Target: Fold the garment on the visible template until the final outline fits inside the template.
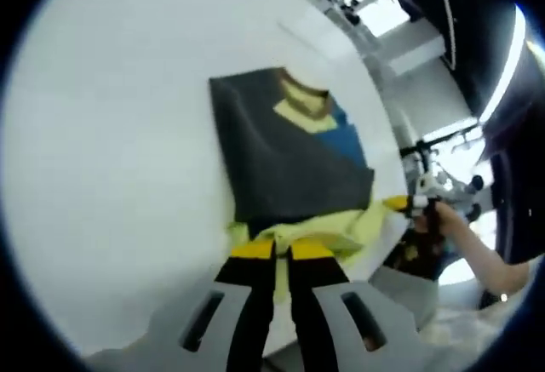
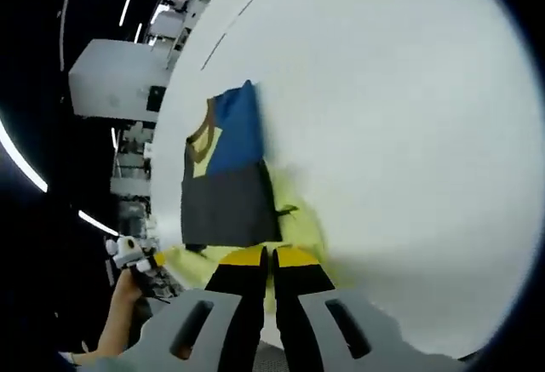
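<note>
Left gripper view: the left gripper (image 1: pixel 282 251) rises from 6 o'clock, its yellow-tipped jaws pressed together on the pale yellow hem of the garment (image 1: pixel 289 163), which lies on the white table (image 1: pixel 119 159). The garment is partly folded, a dark grey panel lying over yellow and blue areas, its collar toward 12 o'clock. At 3 o'clock the right gripper (image 1: pixel 400 204) meets the hem's far corner at the table edge, held by a hand (image 1: pixel 447 219). Right gripper view: the right gripper (image 2: pixel 271 258), jaws likewise clenched, grasps the yellow hem at 6 o'clock; the garment (image 2: pixel 226 189) extends toward 11 o'clock, blue above grey. The left gripper (image 2: pixel 140 261) appears at 8 o'clock.
</note>
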Action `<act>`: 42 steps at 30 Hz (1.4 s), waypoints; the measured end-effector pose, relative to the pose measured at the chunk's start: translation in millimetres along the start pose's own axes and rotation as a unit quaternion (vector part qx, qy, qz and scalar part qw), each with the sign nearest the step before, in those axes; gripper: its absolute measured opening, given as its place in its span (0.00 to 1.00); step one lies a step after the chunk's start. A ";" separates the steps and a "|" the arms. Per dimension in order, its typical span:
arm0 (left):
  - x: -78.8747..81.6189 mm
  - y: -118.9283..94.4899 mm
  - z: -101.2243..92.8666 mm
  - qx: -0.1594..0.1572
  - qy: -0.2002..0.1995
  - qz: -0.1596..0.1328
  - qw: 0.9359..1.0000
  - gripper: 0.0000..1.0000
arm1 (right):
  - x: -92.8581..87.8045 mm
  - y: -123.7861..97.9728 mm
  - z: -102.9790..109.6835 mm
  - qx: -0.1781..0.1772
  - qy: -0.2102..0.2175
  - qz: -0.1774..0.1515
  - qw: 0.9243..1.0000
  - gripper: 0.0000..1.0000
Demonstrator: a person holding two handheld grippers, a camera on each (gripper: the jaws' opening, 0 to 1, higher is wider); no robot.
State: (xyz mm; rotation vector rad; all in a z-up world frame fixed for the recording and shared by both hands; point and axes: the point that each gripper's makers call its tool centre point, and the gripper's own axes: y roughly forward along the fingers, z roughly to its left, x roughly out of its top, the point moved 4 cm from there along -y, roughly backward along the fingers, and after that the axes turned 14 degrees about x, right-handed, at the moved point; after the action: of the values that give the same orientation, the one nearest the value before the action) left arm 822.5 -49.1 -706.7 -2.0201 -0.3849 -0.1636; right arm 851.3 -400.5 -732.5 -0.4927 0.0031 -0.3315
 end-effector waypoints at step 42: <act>9.3 20.1 2.8 -0.009 -0.120 -0.029 0.992 0.03 | 31.5 4.4 -18.7 0.024 0.092 -0.148 0.984 0.01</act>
State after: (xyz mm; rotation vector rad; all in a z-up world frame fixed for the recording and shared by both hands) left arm 837.9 -53.3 -722.3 -2.0539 -0.5951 0.0422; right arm 880.9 -415.4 -748.7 -0.4142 0.1017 -0.6665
